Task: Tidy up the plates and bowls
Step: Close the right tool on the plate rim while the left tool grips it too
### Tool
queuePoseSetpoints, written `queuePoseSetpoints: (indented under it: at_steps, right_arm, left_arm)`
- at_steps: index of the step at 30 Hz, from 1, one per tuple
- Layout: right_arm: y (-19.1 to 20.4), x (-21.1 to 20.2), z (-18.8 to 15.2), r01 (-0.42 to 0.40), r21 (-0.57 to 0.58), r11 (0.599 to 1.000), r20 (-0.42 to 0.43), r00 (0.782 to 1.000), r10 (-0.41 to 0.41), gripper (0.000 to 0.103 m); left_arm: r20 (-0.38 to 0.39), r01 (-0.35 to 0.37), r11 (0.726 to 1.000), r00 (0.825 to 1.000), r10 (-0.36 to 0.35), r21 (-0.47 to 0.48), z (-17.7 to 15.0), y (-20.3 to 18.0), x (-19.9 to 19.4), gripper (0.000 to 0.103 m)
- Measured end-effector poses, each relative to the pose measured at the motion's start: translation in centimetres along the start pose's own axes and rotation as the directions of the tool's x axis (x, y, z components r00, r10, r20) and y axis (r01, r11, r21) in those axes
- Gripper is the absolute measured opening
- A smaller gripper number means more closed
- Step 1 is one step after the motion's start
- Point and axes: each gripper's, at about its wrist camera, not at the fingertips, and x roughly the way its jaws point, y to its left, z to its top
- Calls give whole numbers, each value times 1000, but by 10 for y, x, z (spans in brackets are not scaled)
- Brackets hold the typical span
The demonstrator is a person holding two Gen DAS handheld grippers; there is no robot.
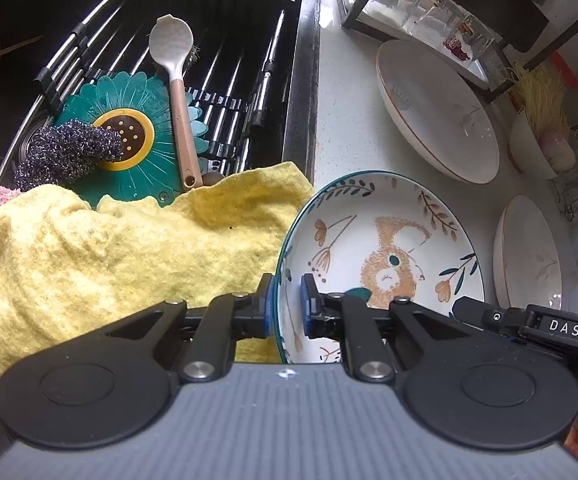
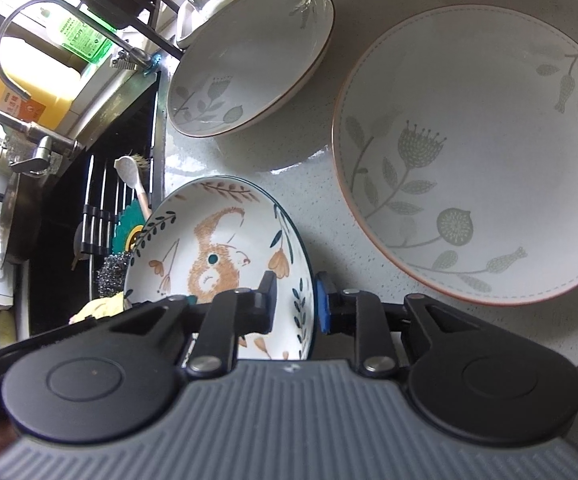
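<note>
Both the left gripper [image 1: 287,306] and right gripper [image 2: 297,302] seem clamped on the rabbit plate [image 1: 385,248] rim; next, lift it level together.

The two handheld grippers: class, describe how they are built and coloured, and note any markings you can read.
Each gripper, the left gripper and right gripper, has a ribbed grey body, two round black discs, black linkage arms with silver pivot screws, and black fingers faced with blue pads. In the left wrist view, the right one's side carries a label reading DAS. No sleeves show.
</note>
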Motion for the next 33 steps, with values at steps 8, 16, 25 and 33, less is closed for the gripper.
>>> queuePoseSetpoints:
  at_steps: [8,16,25,33]
  right_arm:
    - [-3,0,3,-20,-43,999,-14,1000,20,14]
    - [-2,-17,7,-71,-98,993,-2,997,72,13]
    - [-4,-56,19,-97,-162,982,64,992,108,13]
    - [-16,-91,19,-82,-241,967,111,987,112,13]
  left_arm:
    - [32,-22,1000,999,23,-8,-4,-4,-12,13]
    - [90,-48,998,995,51,-34,-7,-15,-32,13]
    - [184,-26,999,982,34,-47,-23,-47,-67,12]
    - [218,-4,998,976,18,-63,-53,-77,-87,12]
